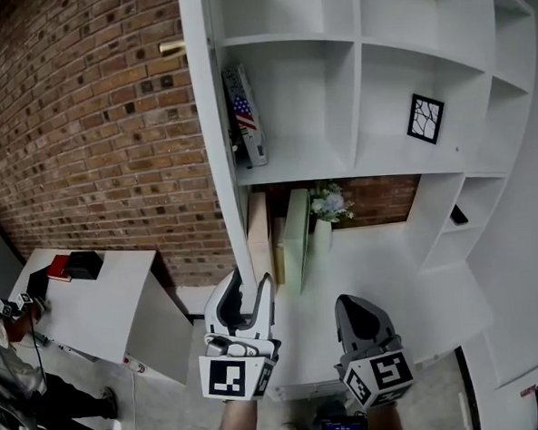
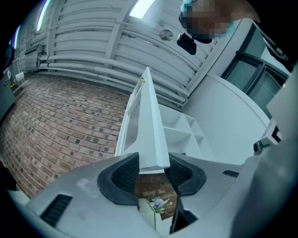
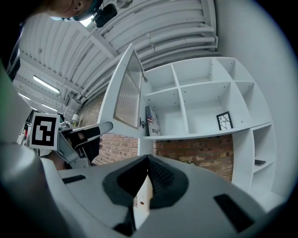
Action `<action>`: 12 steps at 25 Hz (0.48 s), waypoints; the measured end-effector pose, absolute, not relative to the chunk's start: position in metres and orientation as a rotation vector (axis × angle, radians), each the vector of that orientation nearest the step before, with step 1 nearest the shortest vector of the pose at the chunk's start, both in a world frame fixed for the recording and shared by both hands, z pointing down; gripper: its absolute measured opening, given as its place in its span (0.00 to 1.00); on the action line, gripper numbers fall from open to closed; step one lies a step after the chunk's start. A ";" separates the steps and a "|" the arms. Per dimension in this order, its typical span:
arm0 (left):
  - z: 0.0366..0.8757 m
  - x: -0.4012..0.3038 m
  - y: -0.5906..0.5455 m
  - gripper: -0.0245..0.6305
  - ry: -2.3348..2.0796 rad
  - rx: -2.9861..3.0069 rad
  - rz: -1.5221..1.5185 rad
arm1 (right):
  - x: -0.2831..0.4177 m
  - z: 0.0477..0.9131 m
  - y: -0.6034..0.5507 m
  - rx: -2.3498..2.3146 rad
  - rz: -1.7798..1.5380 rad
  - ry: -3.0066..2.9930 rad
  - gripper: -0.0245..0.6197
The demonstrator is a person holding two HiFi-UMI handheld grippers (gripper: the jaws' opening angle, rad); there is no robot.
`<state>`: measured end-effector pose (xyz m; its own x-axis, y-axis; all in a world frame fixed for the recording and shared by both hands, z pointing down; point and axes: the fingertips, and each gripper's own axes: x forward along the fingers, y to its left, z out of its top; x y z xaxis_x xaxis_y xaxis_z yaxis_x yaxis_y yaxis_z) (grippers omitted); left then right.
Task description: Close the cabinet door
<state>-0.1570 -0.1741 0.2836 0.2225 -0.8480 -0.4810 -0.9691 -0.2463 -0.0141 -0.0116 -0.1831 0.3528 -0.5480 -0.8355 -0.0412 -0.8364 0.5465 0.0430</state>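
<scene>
The white cabinet door (image 1: pixel 216 122) stands open, edge-on to me, with a brass knob (image 1: pixel 172 47) on its outer face. In the head view my left gripper (image 1: pixel 249 288) is at the door's lower corner. The left gripper view shows that corner of the door (image 2: pixel 149 125) wedged between both pads of the left gripper (image 2: pixel 152 169), which is shut on it. My right gripper (image 1: pixel 354 302) hangs to the right over the counter, apart from the door. Its jaws meet at the tips and hold nothing (image 3: pixel 148 160). The door (image 3: pixel 125 95) rises beside the open shelves in the right gripper view.
The shelves hold a flag-printed book (image 1: pixel 245 116) and a small framed picture (image 1: pixel 425 118). Flowers (image 1: pixel 330 201) and upright pale boards (image 1: pixel 297 235) stand on the counter below. A brick wall (image 1: pixel 82 130) lies behind the door. A white table (image 1: pixel 93 307) stands at the left.
</scene>
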 end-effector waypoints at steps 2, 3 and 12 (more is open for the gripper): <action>0.280 -0.152 -0.175 0.29 1.676 -2.186 0.560 | -0.008 0.354 -0.185 -1.500 0.085 2.740 0.04; 0.277 -0.150 -0.176 0.29 1.663 -2.180 0.565 | -0.007 0.354 -0.186 -1.507 0.085 2.739 0.04; 0.281 -0.124 -0.187 0.33 1.680 -2.184 0.505 | 0.007 0.350 -0.188 -1.540 0.134 2.713 0.04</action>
